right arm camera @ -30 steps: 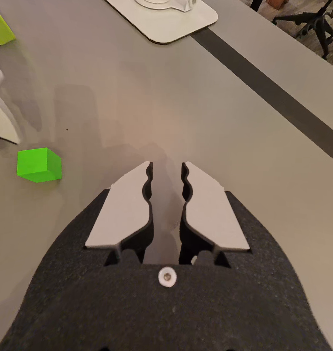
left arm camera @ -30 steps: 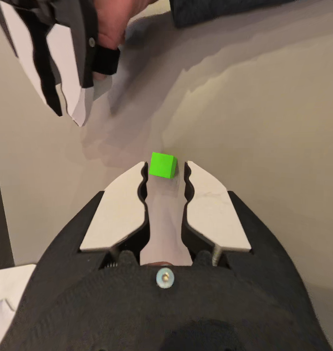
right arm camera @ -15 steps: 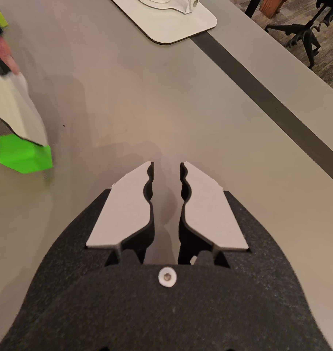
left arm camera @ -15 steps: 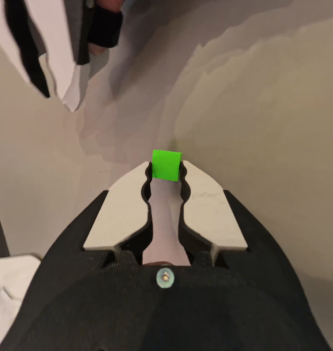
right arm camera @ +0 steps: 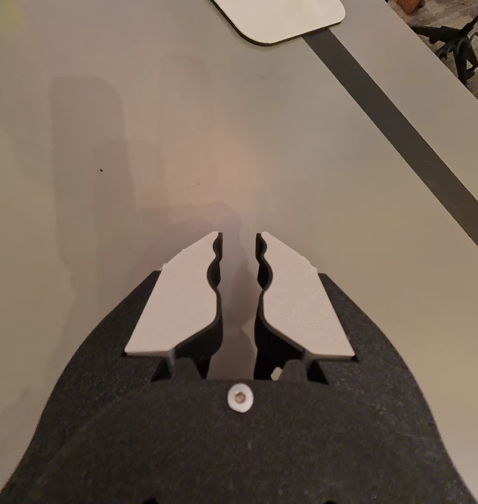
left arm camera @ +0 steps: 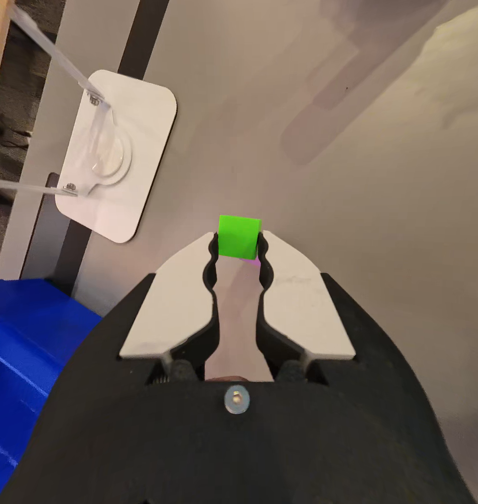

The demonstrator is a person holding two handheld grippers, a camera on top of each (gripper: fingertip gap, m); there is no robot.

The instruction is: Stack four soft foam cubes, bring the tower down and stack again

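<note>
**Foam cube, bright green, held at the tips of the left fingers above the bench**

Foam cube (left arm camera: 238, 236) is shown in the left wrist view as a small block of uniform, saturated green with flat matte faces and crisp straight edges. Its broad near face is turned toward the camera, and a thin strip of a darker side face shows along its right edge. Ordered by size, the grey bench (left arm camera: 368, 218) fills both views, crossed by a dark stripe (right arm camera: 396, 122). A blue bin (left arm camera: 28, 341) occupies the lower left corner of the left wrist view. A white plate with rounded corners (left arm camera: 139, 163) lies beside the stripe and carries a clear bracket. The left gripper (left arm camera: 238, 240) pinches the cube between its two dark pads, one pressed on each side face, so the block sits at the very tips. A sliver of purple (left arm camera: 253, 262) shows just below the cube's lower right corner; what it belongs to cannot be told. The right gripper (right arm camera: 239, 237) has its fingers (right arm camera: 194, 286) narrowly apart with only bare bench visible between them.
</note>
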